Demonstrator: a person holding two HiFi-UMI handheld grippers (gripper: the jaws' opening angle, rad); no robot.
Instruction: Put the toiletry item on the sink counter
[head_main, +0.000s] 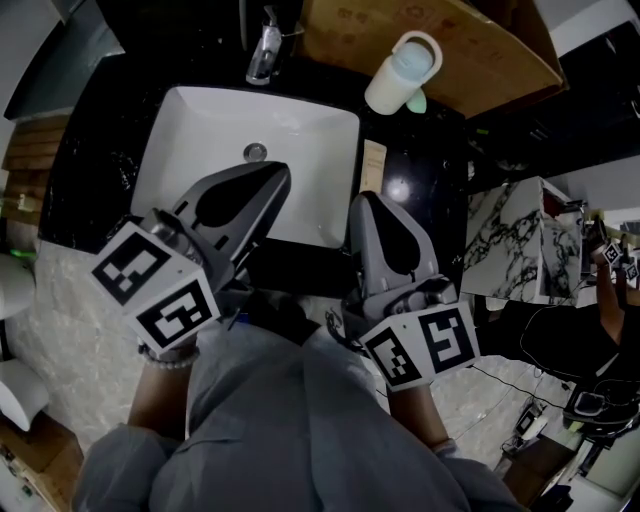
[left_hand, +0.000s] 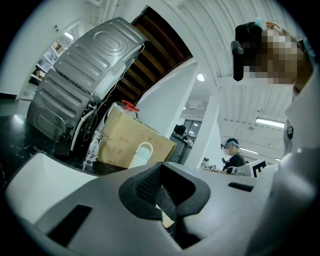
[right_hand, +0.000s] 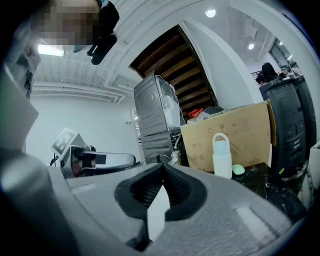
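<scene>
A white bottle with a loop handle (head_main: 404, 70) stands on the black sink counter (head_main: 420, 170) behind the basin's right corner, with a small green item (head_main: 417, 102) beside it. The right gripper view shows the bottle (right_hand: 222, 156) and green item (right_hand: 238, 169) ahead to the right; the left gripper view shows the bottle (left_hand: 142, 155) before a cardboard box. My left gripper (head_main: 270, 185) is shut and empty over the basin's front part. My right gripper (head_main: 368, 205) is shut and empty at the basin's front right corner. Both are well short of the bottle.
The white basin (head_main: 200, 130) has a chrome faucet (head_main: 264, 50) behind it. A cardboard box (head_main: 440, 35) stands behind the bottle. A small tan packet (head_main: 374, 162) lies right of the basin. A marble-patterned block (head_main: 515, 240) stands to the right. A person sits in the background (left_hand: 233, 155).
</scene>
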